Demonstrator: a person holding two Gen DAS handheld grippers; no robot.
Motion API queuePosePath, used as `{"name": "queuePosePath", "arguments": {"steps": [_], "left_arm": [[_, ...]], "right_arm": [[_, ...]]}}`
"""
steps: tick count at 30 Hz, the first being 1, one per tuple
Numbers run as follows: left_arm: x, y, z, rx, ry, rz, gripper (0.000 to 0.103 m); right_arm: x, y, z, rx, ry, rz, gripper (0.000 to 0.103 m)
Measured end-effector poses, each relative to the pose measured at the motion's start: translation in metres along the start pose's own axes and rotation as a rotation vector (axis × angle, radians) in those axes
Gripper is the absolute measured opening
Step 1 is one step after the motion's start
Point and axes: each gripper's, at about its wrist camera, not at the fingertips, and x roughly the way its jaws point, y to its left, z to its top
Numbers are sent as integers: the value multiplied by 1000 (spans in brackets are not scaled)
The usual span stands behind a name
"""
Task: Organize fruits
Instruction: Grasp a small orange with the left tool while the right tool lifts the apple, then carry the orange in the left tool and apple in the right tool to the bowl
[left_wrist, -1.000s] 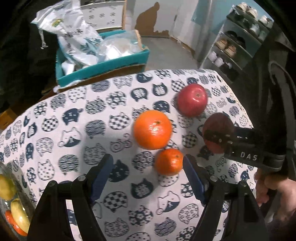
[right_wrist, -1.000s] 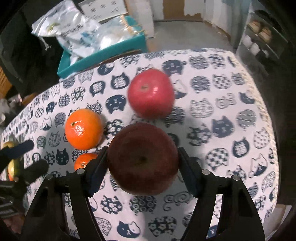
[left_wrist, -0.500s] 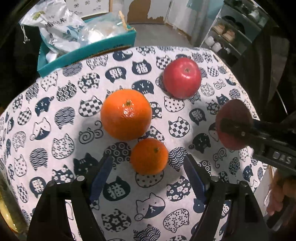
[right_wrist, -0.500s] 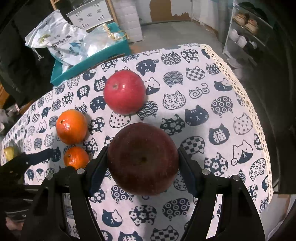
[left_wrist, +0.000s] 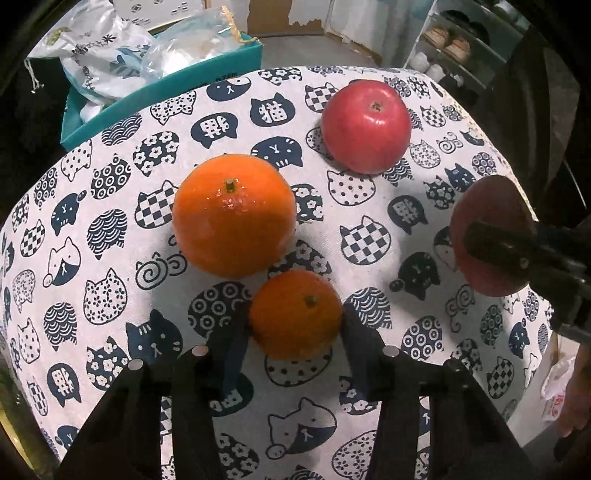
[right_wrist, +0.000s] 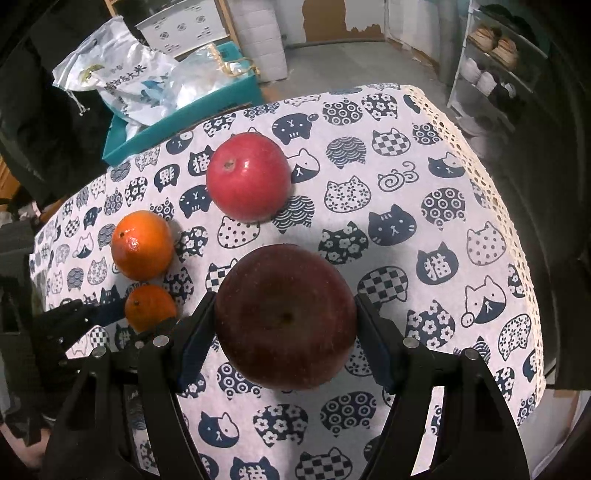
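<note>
Cat-print tablecloth (left_wrist: 110, 236) covers the table, with a teal box (right_wrist: 192, 107) of plastic bags behind it. On the cloth, the left gripper (left_wrist: 295, 317) pinches the small tangerine (left_wrist: 295, 314), just beside the bigger orange (left_wrist: 234, 216). Nearby, the right gripper (right_wrist: 284, 317) clamps a dark red apple (right_wrist: 284, 317) (a brighter red apple (right_wrist: 248, 181) sits free beyond it).

Right gripper (left_wrist: 517, 254) hides part of the dark apple (left_wrist: 484, 218), perhaps half
</note>
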Motion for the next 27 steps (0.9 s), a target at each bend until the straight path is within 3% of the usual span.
{"name": "queuePosePath", "arguments": {"steps": [13,27], "left_arm": [[-43,4,-1,13,-83,9,48],[-115,13,2,-10,-216,10,48]], "right_arm": [[-14,10,5,-32,-44,-10,72],[-63,34,13,-94,-156,-1,72]]}}
